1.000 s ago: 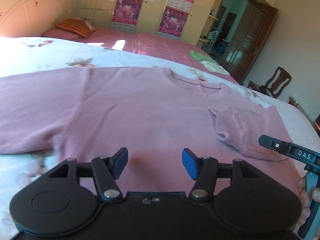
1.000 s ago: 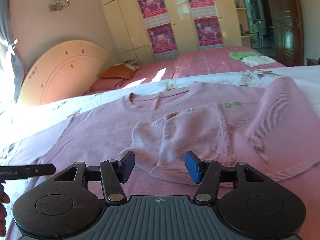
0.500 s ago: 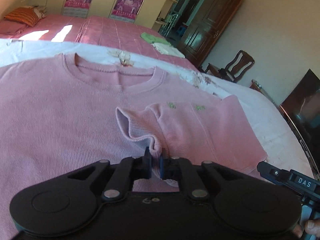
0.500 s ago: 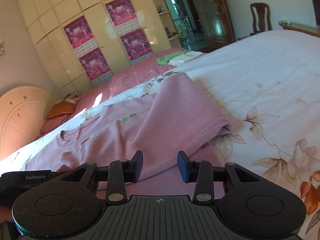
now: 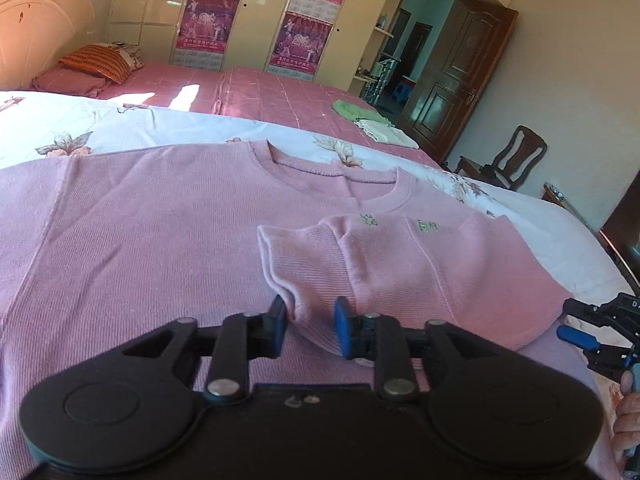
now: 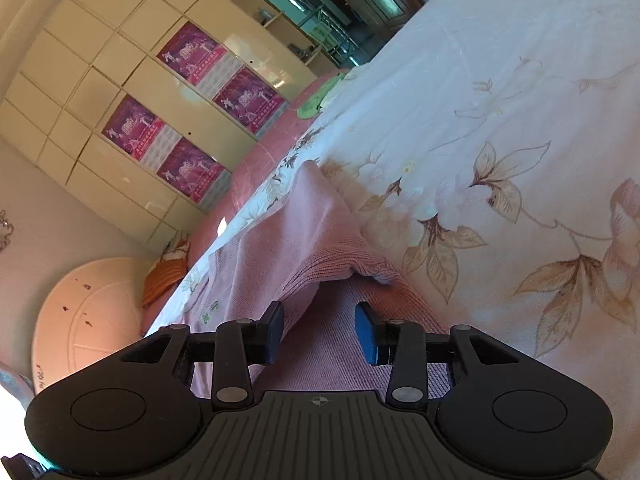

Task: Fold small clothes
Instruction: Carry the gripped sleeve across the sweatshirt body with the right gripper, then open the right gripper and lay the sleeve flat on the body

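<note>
A pink knit sweater [image 5: 140,232] lies flat on the bed, neck away from me. Its right sleeve [image 5: 400,264] is folded in over the body, cuff toward the middle. My left gripper [image 5: 310,322] is open, its blue pads on either side of the sleeve's cuff edge, not clamped. My right gripper [image 6: 320,330] is open and rolled sideways over the sweater's right side edge [image 6: 340,264], where the folded layer lifts off the layer below. The right gripper also shows in the left wrist view [image 5: 600,332] at the far right.
The bed has a white floral sheet [image 6: 500,160]. A second bed with a pink cover [image 5: 260,96] stands behind, with green and white folded cloths [image 5: 368,120]. A wardrobe with posters [image 5: 256,16], a door and a wooden chair [image 5: 516,156] are beyond.
My left gripper was shut on the sleeve cuff half a second ago and has opened, leaving the cuff on the sweater. My right gripper has rolled sideways, opened wider and moved toward the sweater's right edge.
</note>
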The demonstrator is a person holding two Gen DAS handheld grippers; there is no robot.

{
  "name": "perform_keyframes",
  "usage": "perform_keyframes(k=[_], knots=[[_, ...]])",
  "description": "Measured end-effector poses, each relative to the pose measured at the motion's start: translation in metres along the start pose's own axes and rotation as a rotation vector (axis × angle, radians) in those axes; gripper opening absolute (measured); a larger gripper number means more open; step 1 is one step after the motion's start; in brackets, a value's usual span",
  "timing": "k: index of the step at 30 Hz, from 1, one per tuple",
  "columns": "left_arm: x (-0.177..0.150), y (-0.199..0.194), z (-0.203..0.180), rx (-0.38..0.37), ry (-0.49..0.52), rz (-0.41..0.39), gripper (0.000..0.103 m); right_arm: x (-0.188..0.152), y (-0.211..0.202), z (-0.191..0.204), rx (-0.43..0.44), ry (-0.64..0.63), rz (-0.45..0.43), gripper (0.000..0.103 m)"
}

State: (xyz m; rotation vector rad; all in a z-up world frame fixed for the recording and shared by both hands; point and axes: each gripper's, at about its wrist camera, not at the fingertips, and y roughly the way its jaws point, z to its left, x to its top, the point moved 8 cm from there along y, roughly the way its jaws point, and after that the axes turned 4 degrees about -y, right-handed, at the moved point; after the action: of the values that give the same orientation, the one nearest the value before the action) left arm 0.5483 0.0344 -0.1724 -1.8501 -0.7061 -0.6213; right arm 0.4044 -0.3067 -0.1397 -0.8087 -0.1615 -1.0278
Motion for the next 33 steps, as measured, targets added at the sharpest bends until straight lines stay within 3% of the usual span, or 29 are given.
perform_keyframes(k=[2,8,10,12,14,16,18,20,22,25,27,28,29,31,33], knots=[[0.003,0.001,0.004,-0.001,-0.021,-0.013,0.049,0.007,0.0,-0.003,0.017,0.025,-0.001,0.039],[0.01,0.017,0.019,-0.073,-0.145,0.011,0.046,0.026,0.0,-0.026,0.122,0.237,-0.014,0.039],[0.011,0.022,0.019,-0.077,-0.148,0.017,0.038,0.031,-0.001,-0.033,0.127,0.266,-0.016,0.039],[0.012,0.026,0.017,-0.065,-0.134,0.025,0.01,0.032,0.0,-0.038,0.108,0.276,-0.019,0.039],[0.013,0.026,0.017,-0.069,-0.135,0.022,0.009,0.032,0.001,-0.043,0.09,0.278,-0.02,0.039],[0.017,0.017,0.015,-0.052,-0.099,-0.018,0.008,0.034,0.002,-0.038,0.06,0.233,-0.015,0.039],[0.025,0.0,0.013,-0.04,-0.069,-0.086,0.008,0.035,0.002,-0.024,0.021,0.113,-0.008,0.008],[0.028,-0.008,0.015,0.009,-0.028,-0.125,0.008,0.026,0.002,-0.013,-0.006,-0.008,0.006,0.008],[0.02,0.004,0.024,0.039,-0.042,-0.071,0.008,0.013,0.009,-0.013,-0.071,-0.096,0.066,0.007],[0.011,0.012,0.032,0.031,-0.061,-0.035,0.014,0.004,-0.005,-0.011,-0.053,-0.146,0.076,0.012],[0.012,0.008,0.033,0.033,-0.058,-0.044,0.024,0.007,-0.024,-0.004,-0.027,-0.197,0.028,0.048],[0.013,0.007,0.034,0.033,-0.058,-0.052,0.029,0.01,-0.031,0.002,-0.004,-0.226,0.003,0.052],[0.014,0.007,0.034,0.036,-0.056,-0.059,0.035,0.013,-0.037,0.006,0.005,-0.257,-0.021,0.052],[0.016,0.011,0.034,0.045,-0.052,-0.054,0.037,0.02,-0.036,0.014,-0.005,-0.316,-0.046,0.052],[0.019,0.017,0.033,0.051,-0.058,-0.052,0.034,0.024,-0.021,0.02,-0.03,-0.36,-0.03,0.041]])
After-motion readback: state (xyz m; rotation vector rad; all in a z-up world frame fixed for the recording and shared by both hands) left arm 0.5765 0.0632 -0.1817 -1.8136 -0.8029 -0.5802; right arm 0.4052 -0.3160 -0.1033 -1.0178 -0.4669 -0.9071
